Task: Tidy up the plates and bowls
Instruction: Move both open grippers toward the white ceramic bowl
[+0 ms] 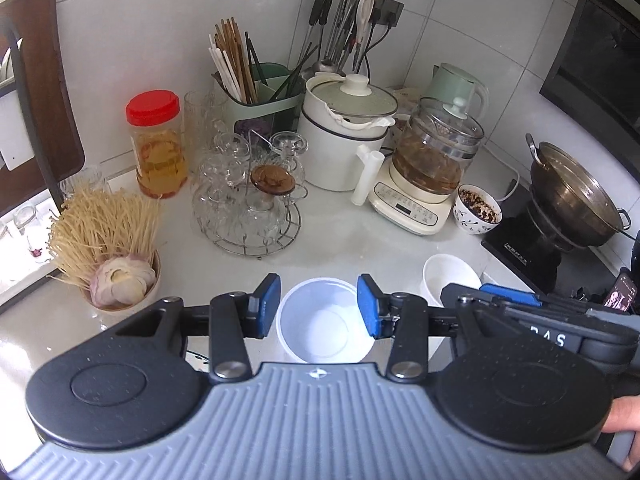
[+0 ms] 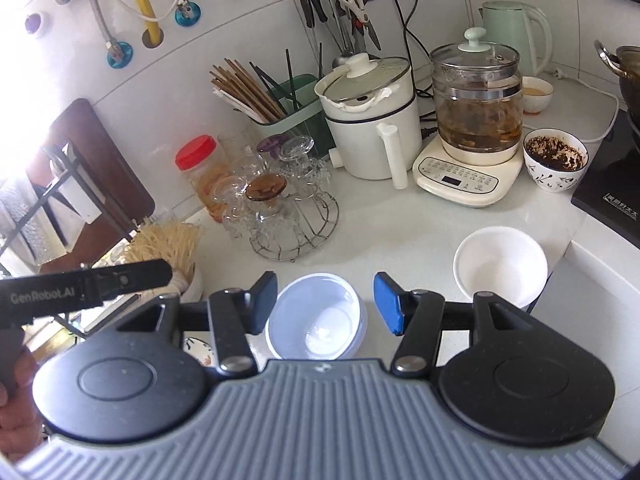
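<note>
- Left gripper (image 1: 318,306) spread above a pale bowl (image 1: 326,320), empty
- Right gripper (image 2: 326,304) spread, empty; "GenRobot.AI" readable on the left gripper's side
- White bowl (image 2: 500,266) on the tabletop (image 2: 400,232)

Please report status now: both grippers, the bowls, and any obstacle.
Left gripper open, right gripper open, both empty. Pale bowl below them on the counter, white bowl to its right. Glass rack stands behind, not blocking.

Two empty white bowls (image 2: 318,316) (image 2: 500,266) stand upright, apart, on the pale counter (image 2: 400,232)
</note>
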Demonstrator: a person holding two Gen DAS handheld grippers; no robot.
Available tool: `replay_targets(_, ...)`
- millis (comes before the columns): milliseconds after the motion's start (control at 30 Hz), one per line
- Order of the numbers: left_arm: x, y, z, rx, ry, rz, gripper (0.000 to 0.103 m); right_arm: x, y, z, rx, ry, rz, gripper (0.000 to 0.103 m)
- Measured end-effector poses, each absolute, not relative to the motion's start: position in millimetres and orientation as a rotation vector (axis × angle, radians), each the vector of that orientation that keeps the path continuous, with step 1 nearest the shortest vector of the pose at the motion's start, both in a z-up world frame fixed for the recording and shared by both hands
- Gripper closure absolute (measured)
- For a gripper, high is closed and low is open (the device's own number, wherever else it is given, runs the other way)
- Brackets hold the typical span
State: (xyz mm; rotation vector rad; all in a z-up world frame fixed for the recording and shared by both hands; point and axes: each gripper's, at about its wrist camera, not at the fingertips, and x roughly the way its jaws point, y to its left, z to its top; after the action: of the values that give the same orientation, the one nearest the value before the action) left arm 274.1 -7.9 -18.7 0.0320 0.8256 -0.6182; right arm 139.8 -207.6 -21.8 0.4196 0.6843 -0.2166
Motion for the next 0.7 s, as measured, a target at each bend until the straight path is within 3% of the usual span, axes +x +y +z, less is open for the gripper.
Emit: replay_targets(700,308,-119,-44,-0.006,0.873,-0.584,0.055,167,-328,-43,0.449,0.707,-0.234,0.046)
